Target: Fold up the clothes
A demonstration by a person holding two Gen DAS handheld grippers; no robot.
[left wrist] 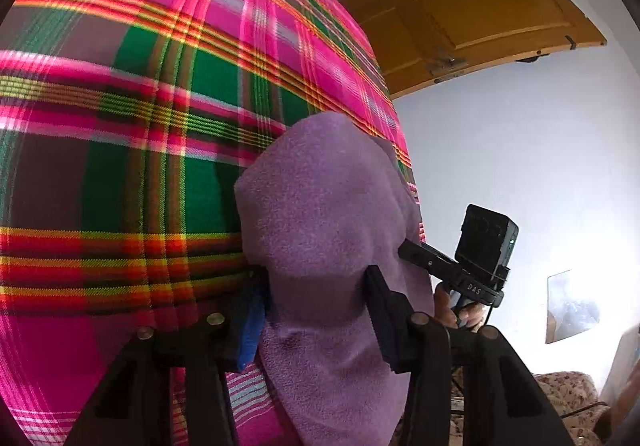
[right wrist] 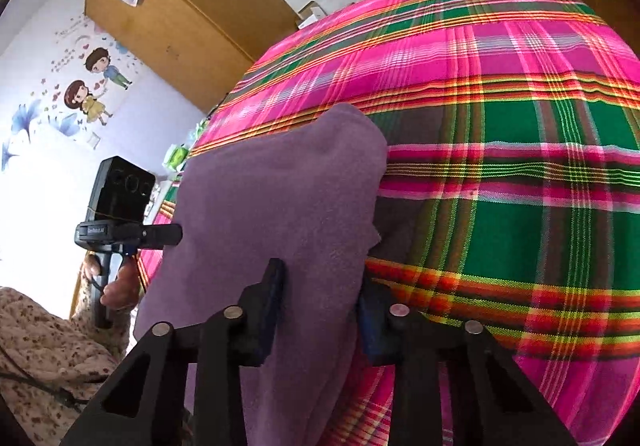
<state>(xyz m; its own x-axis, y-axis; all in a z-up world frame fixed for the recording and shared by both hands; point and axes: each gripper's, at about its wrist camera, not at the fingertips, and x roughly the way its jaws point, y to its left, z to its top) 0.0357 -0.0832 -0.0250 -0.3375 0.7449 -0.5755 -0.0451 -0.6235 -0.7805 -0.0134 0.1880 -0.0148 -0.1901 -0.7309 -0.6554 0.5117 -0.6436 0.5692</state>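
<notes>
Purple cloth (left wrist: 320,213) is pinched by left tongs (left wrist: 316,310) at 6 o'clock. Same cloth is pinched by right tongs (right wrist: 320,306). Plaid bedspread (left wrist: 120,125) is seen behind, approx. 9 to 12 o'clock.

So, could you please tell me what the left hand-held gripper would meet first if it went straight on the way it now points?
The purple cloth already sits between the fingers of the left hand-held gripper. Beyond that, it would probably meet the pink and green plaid bedcover, though the depth is hard to judge.
</notes>
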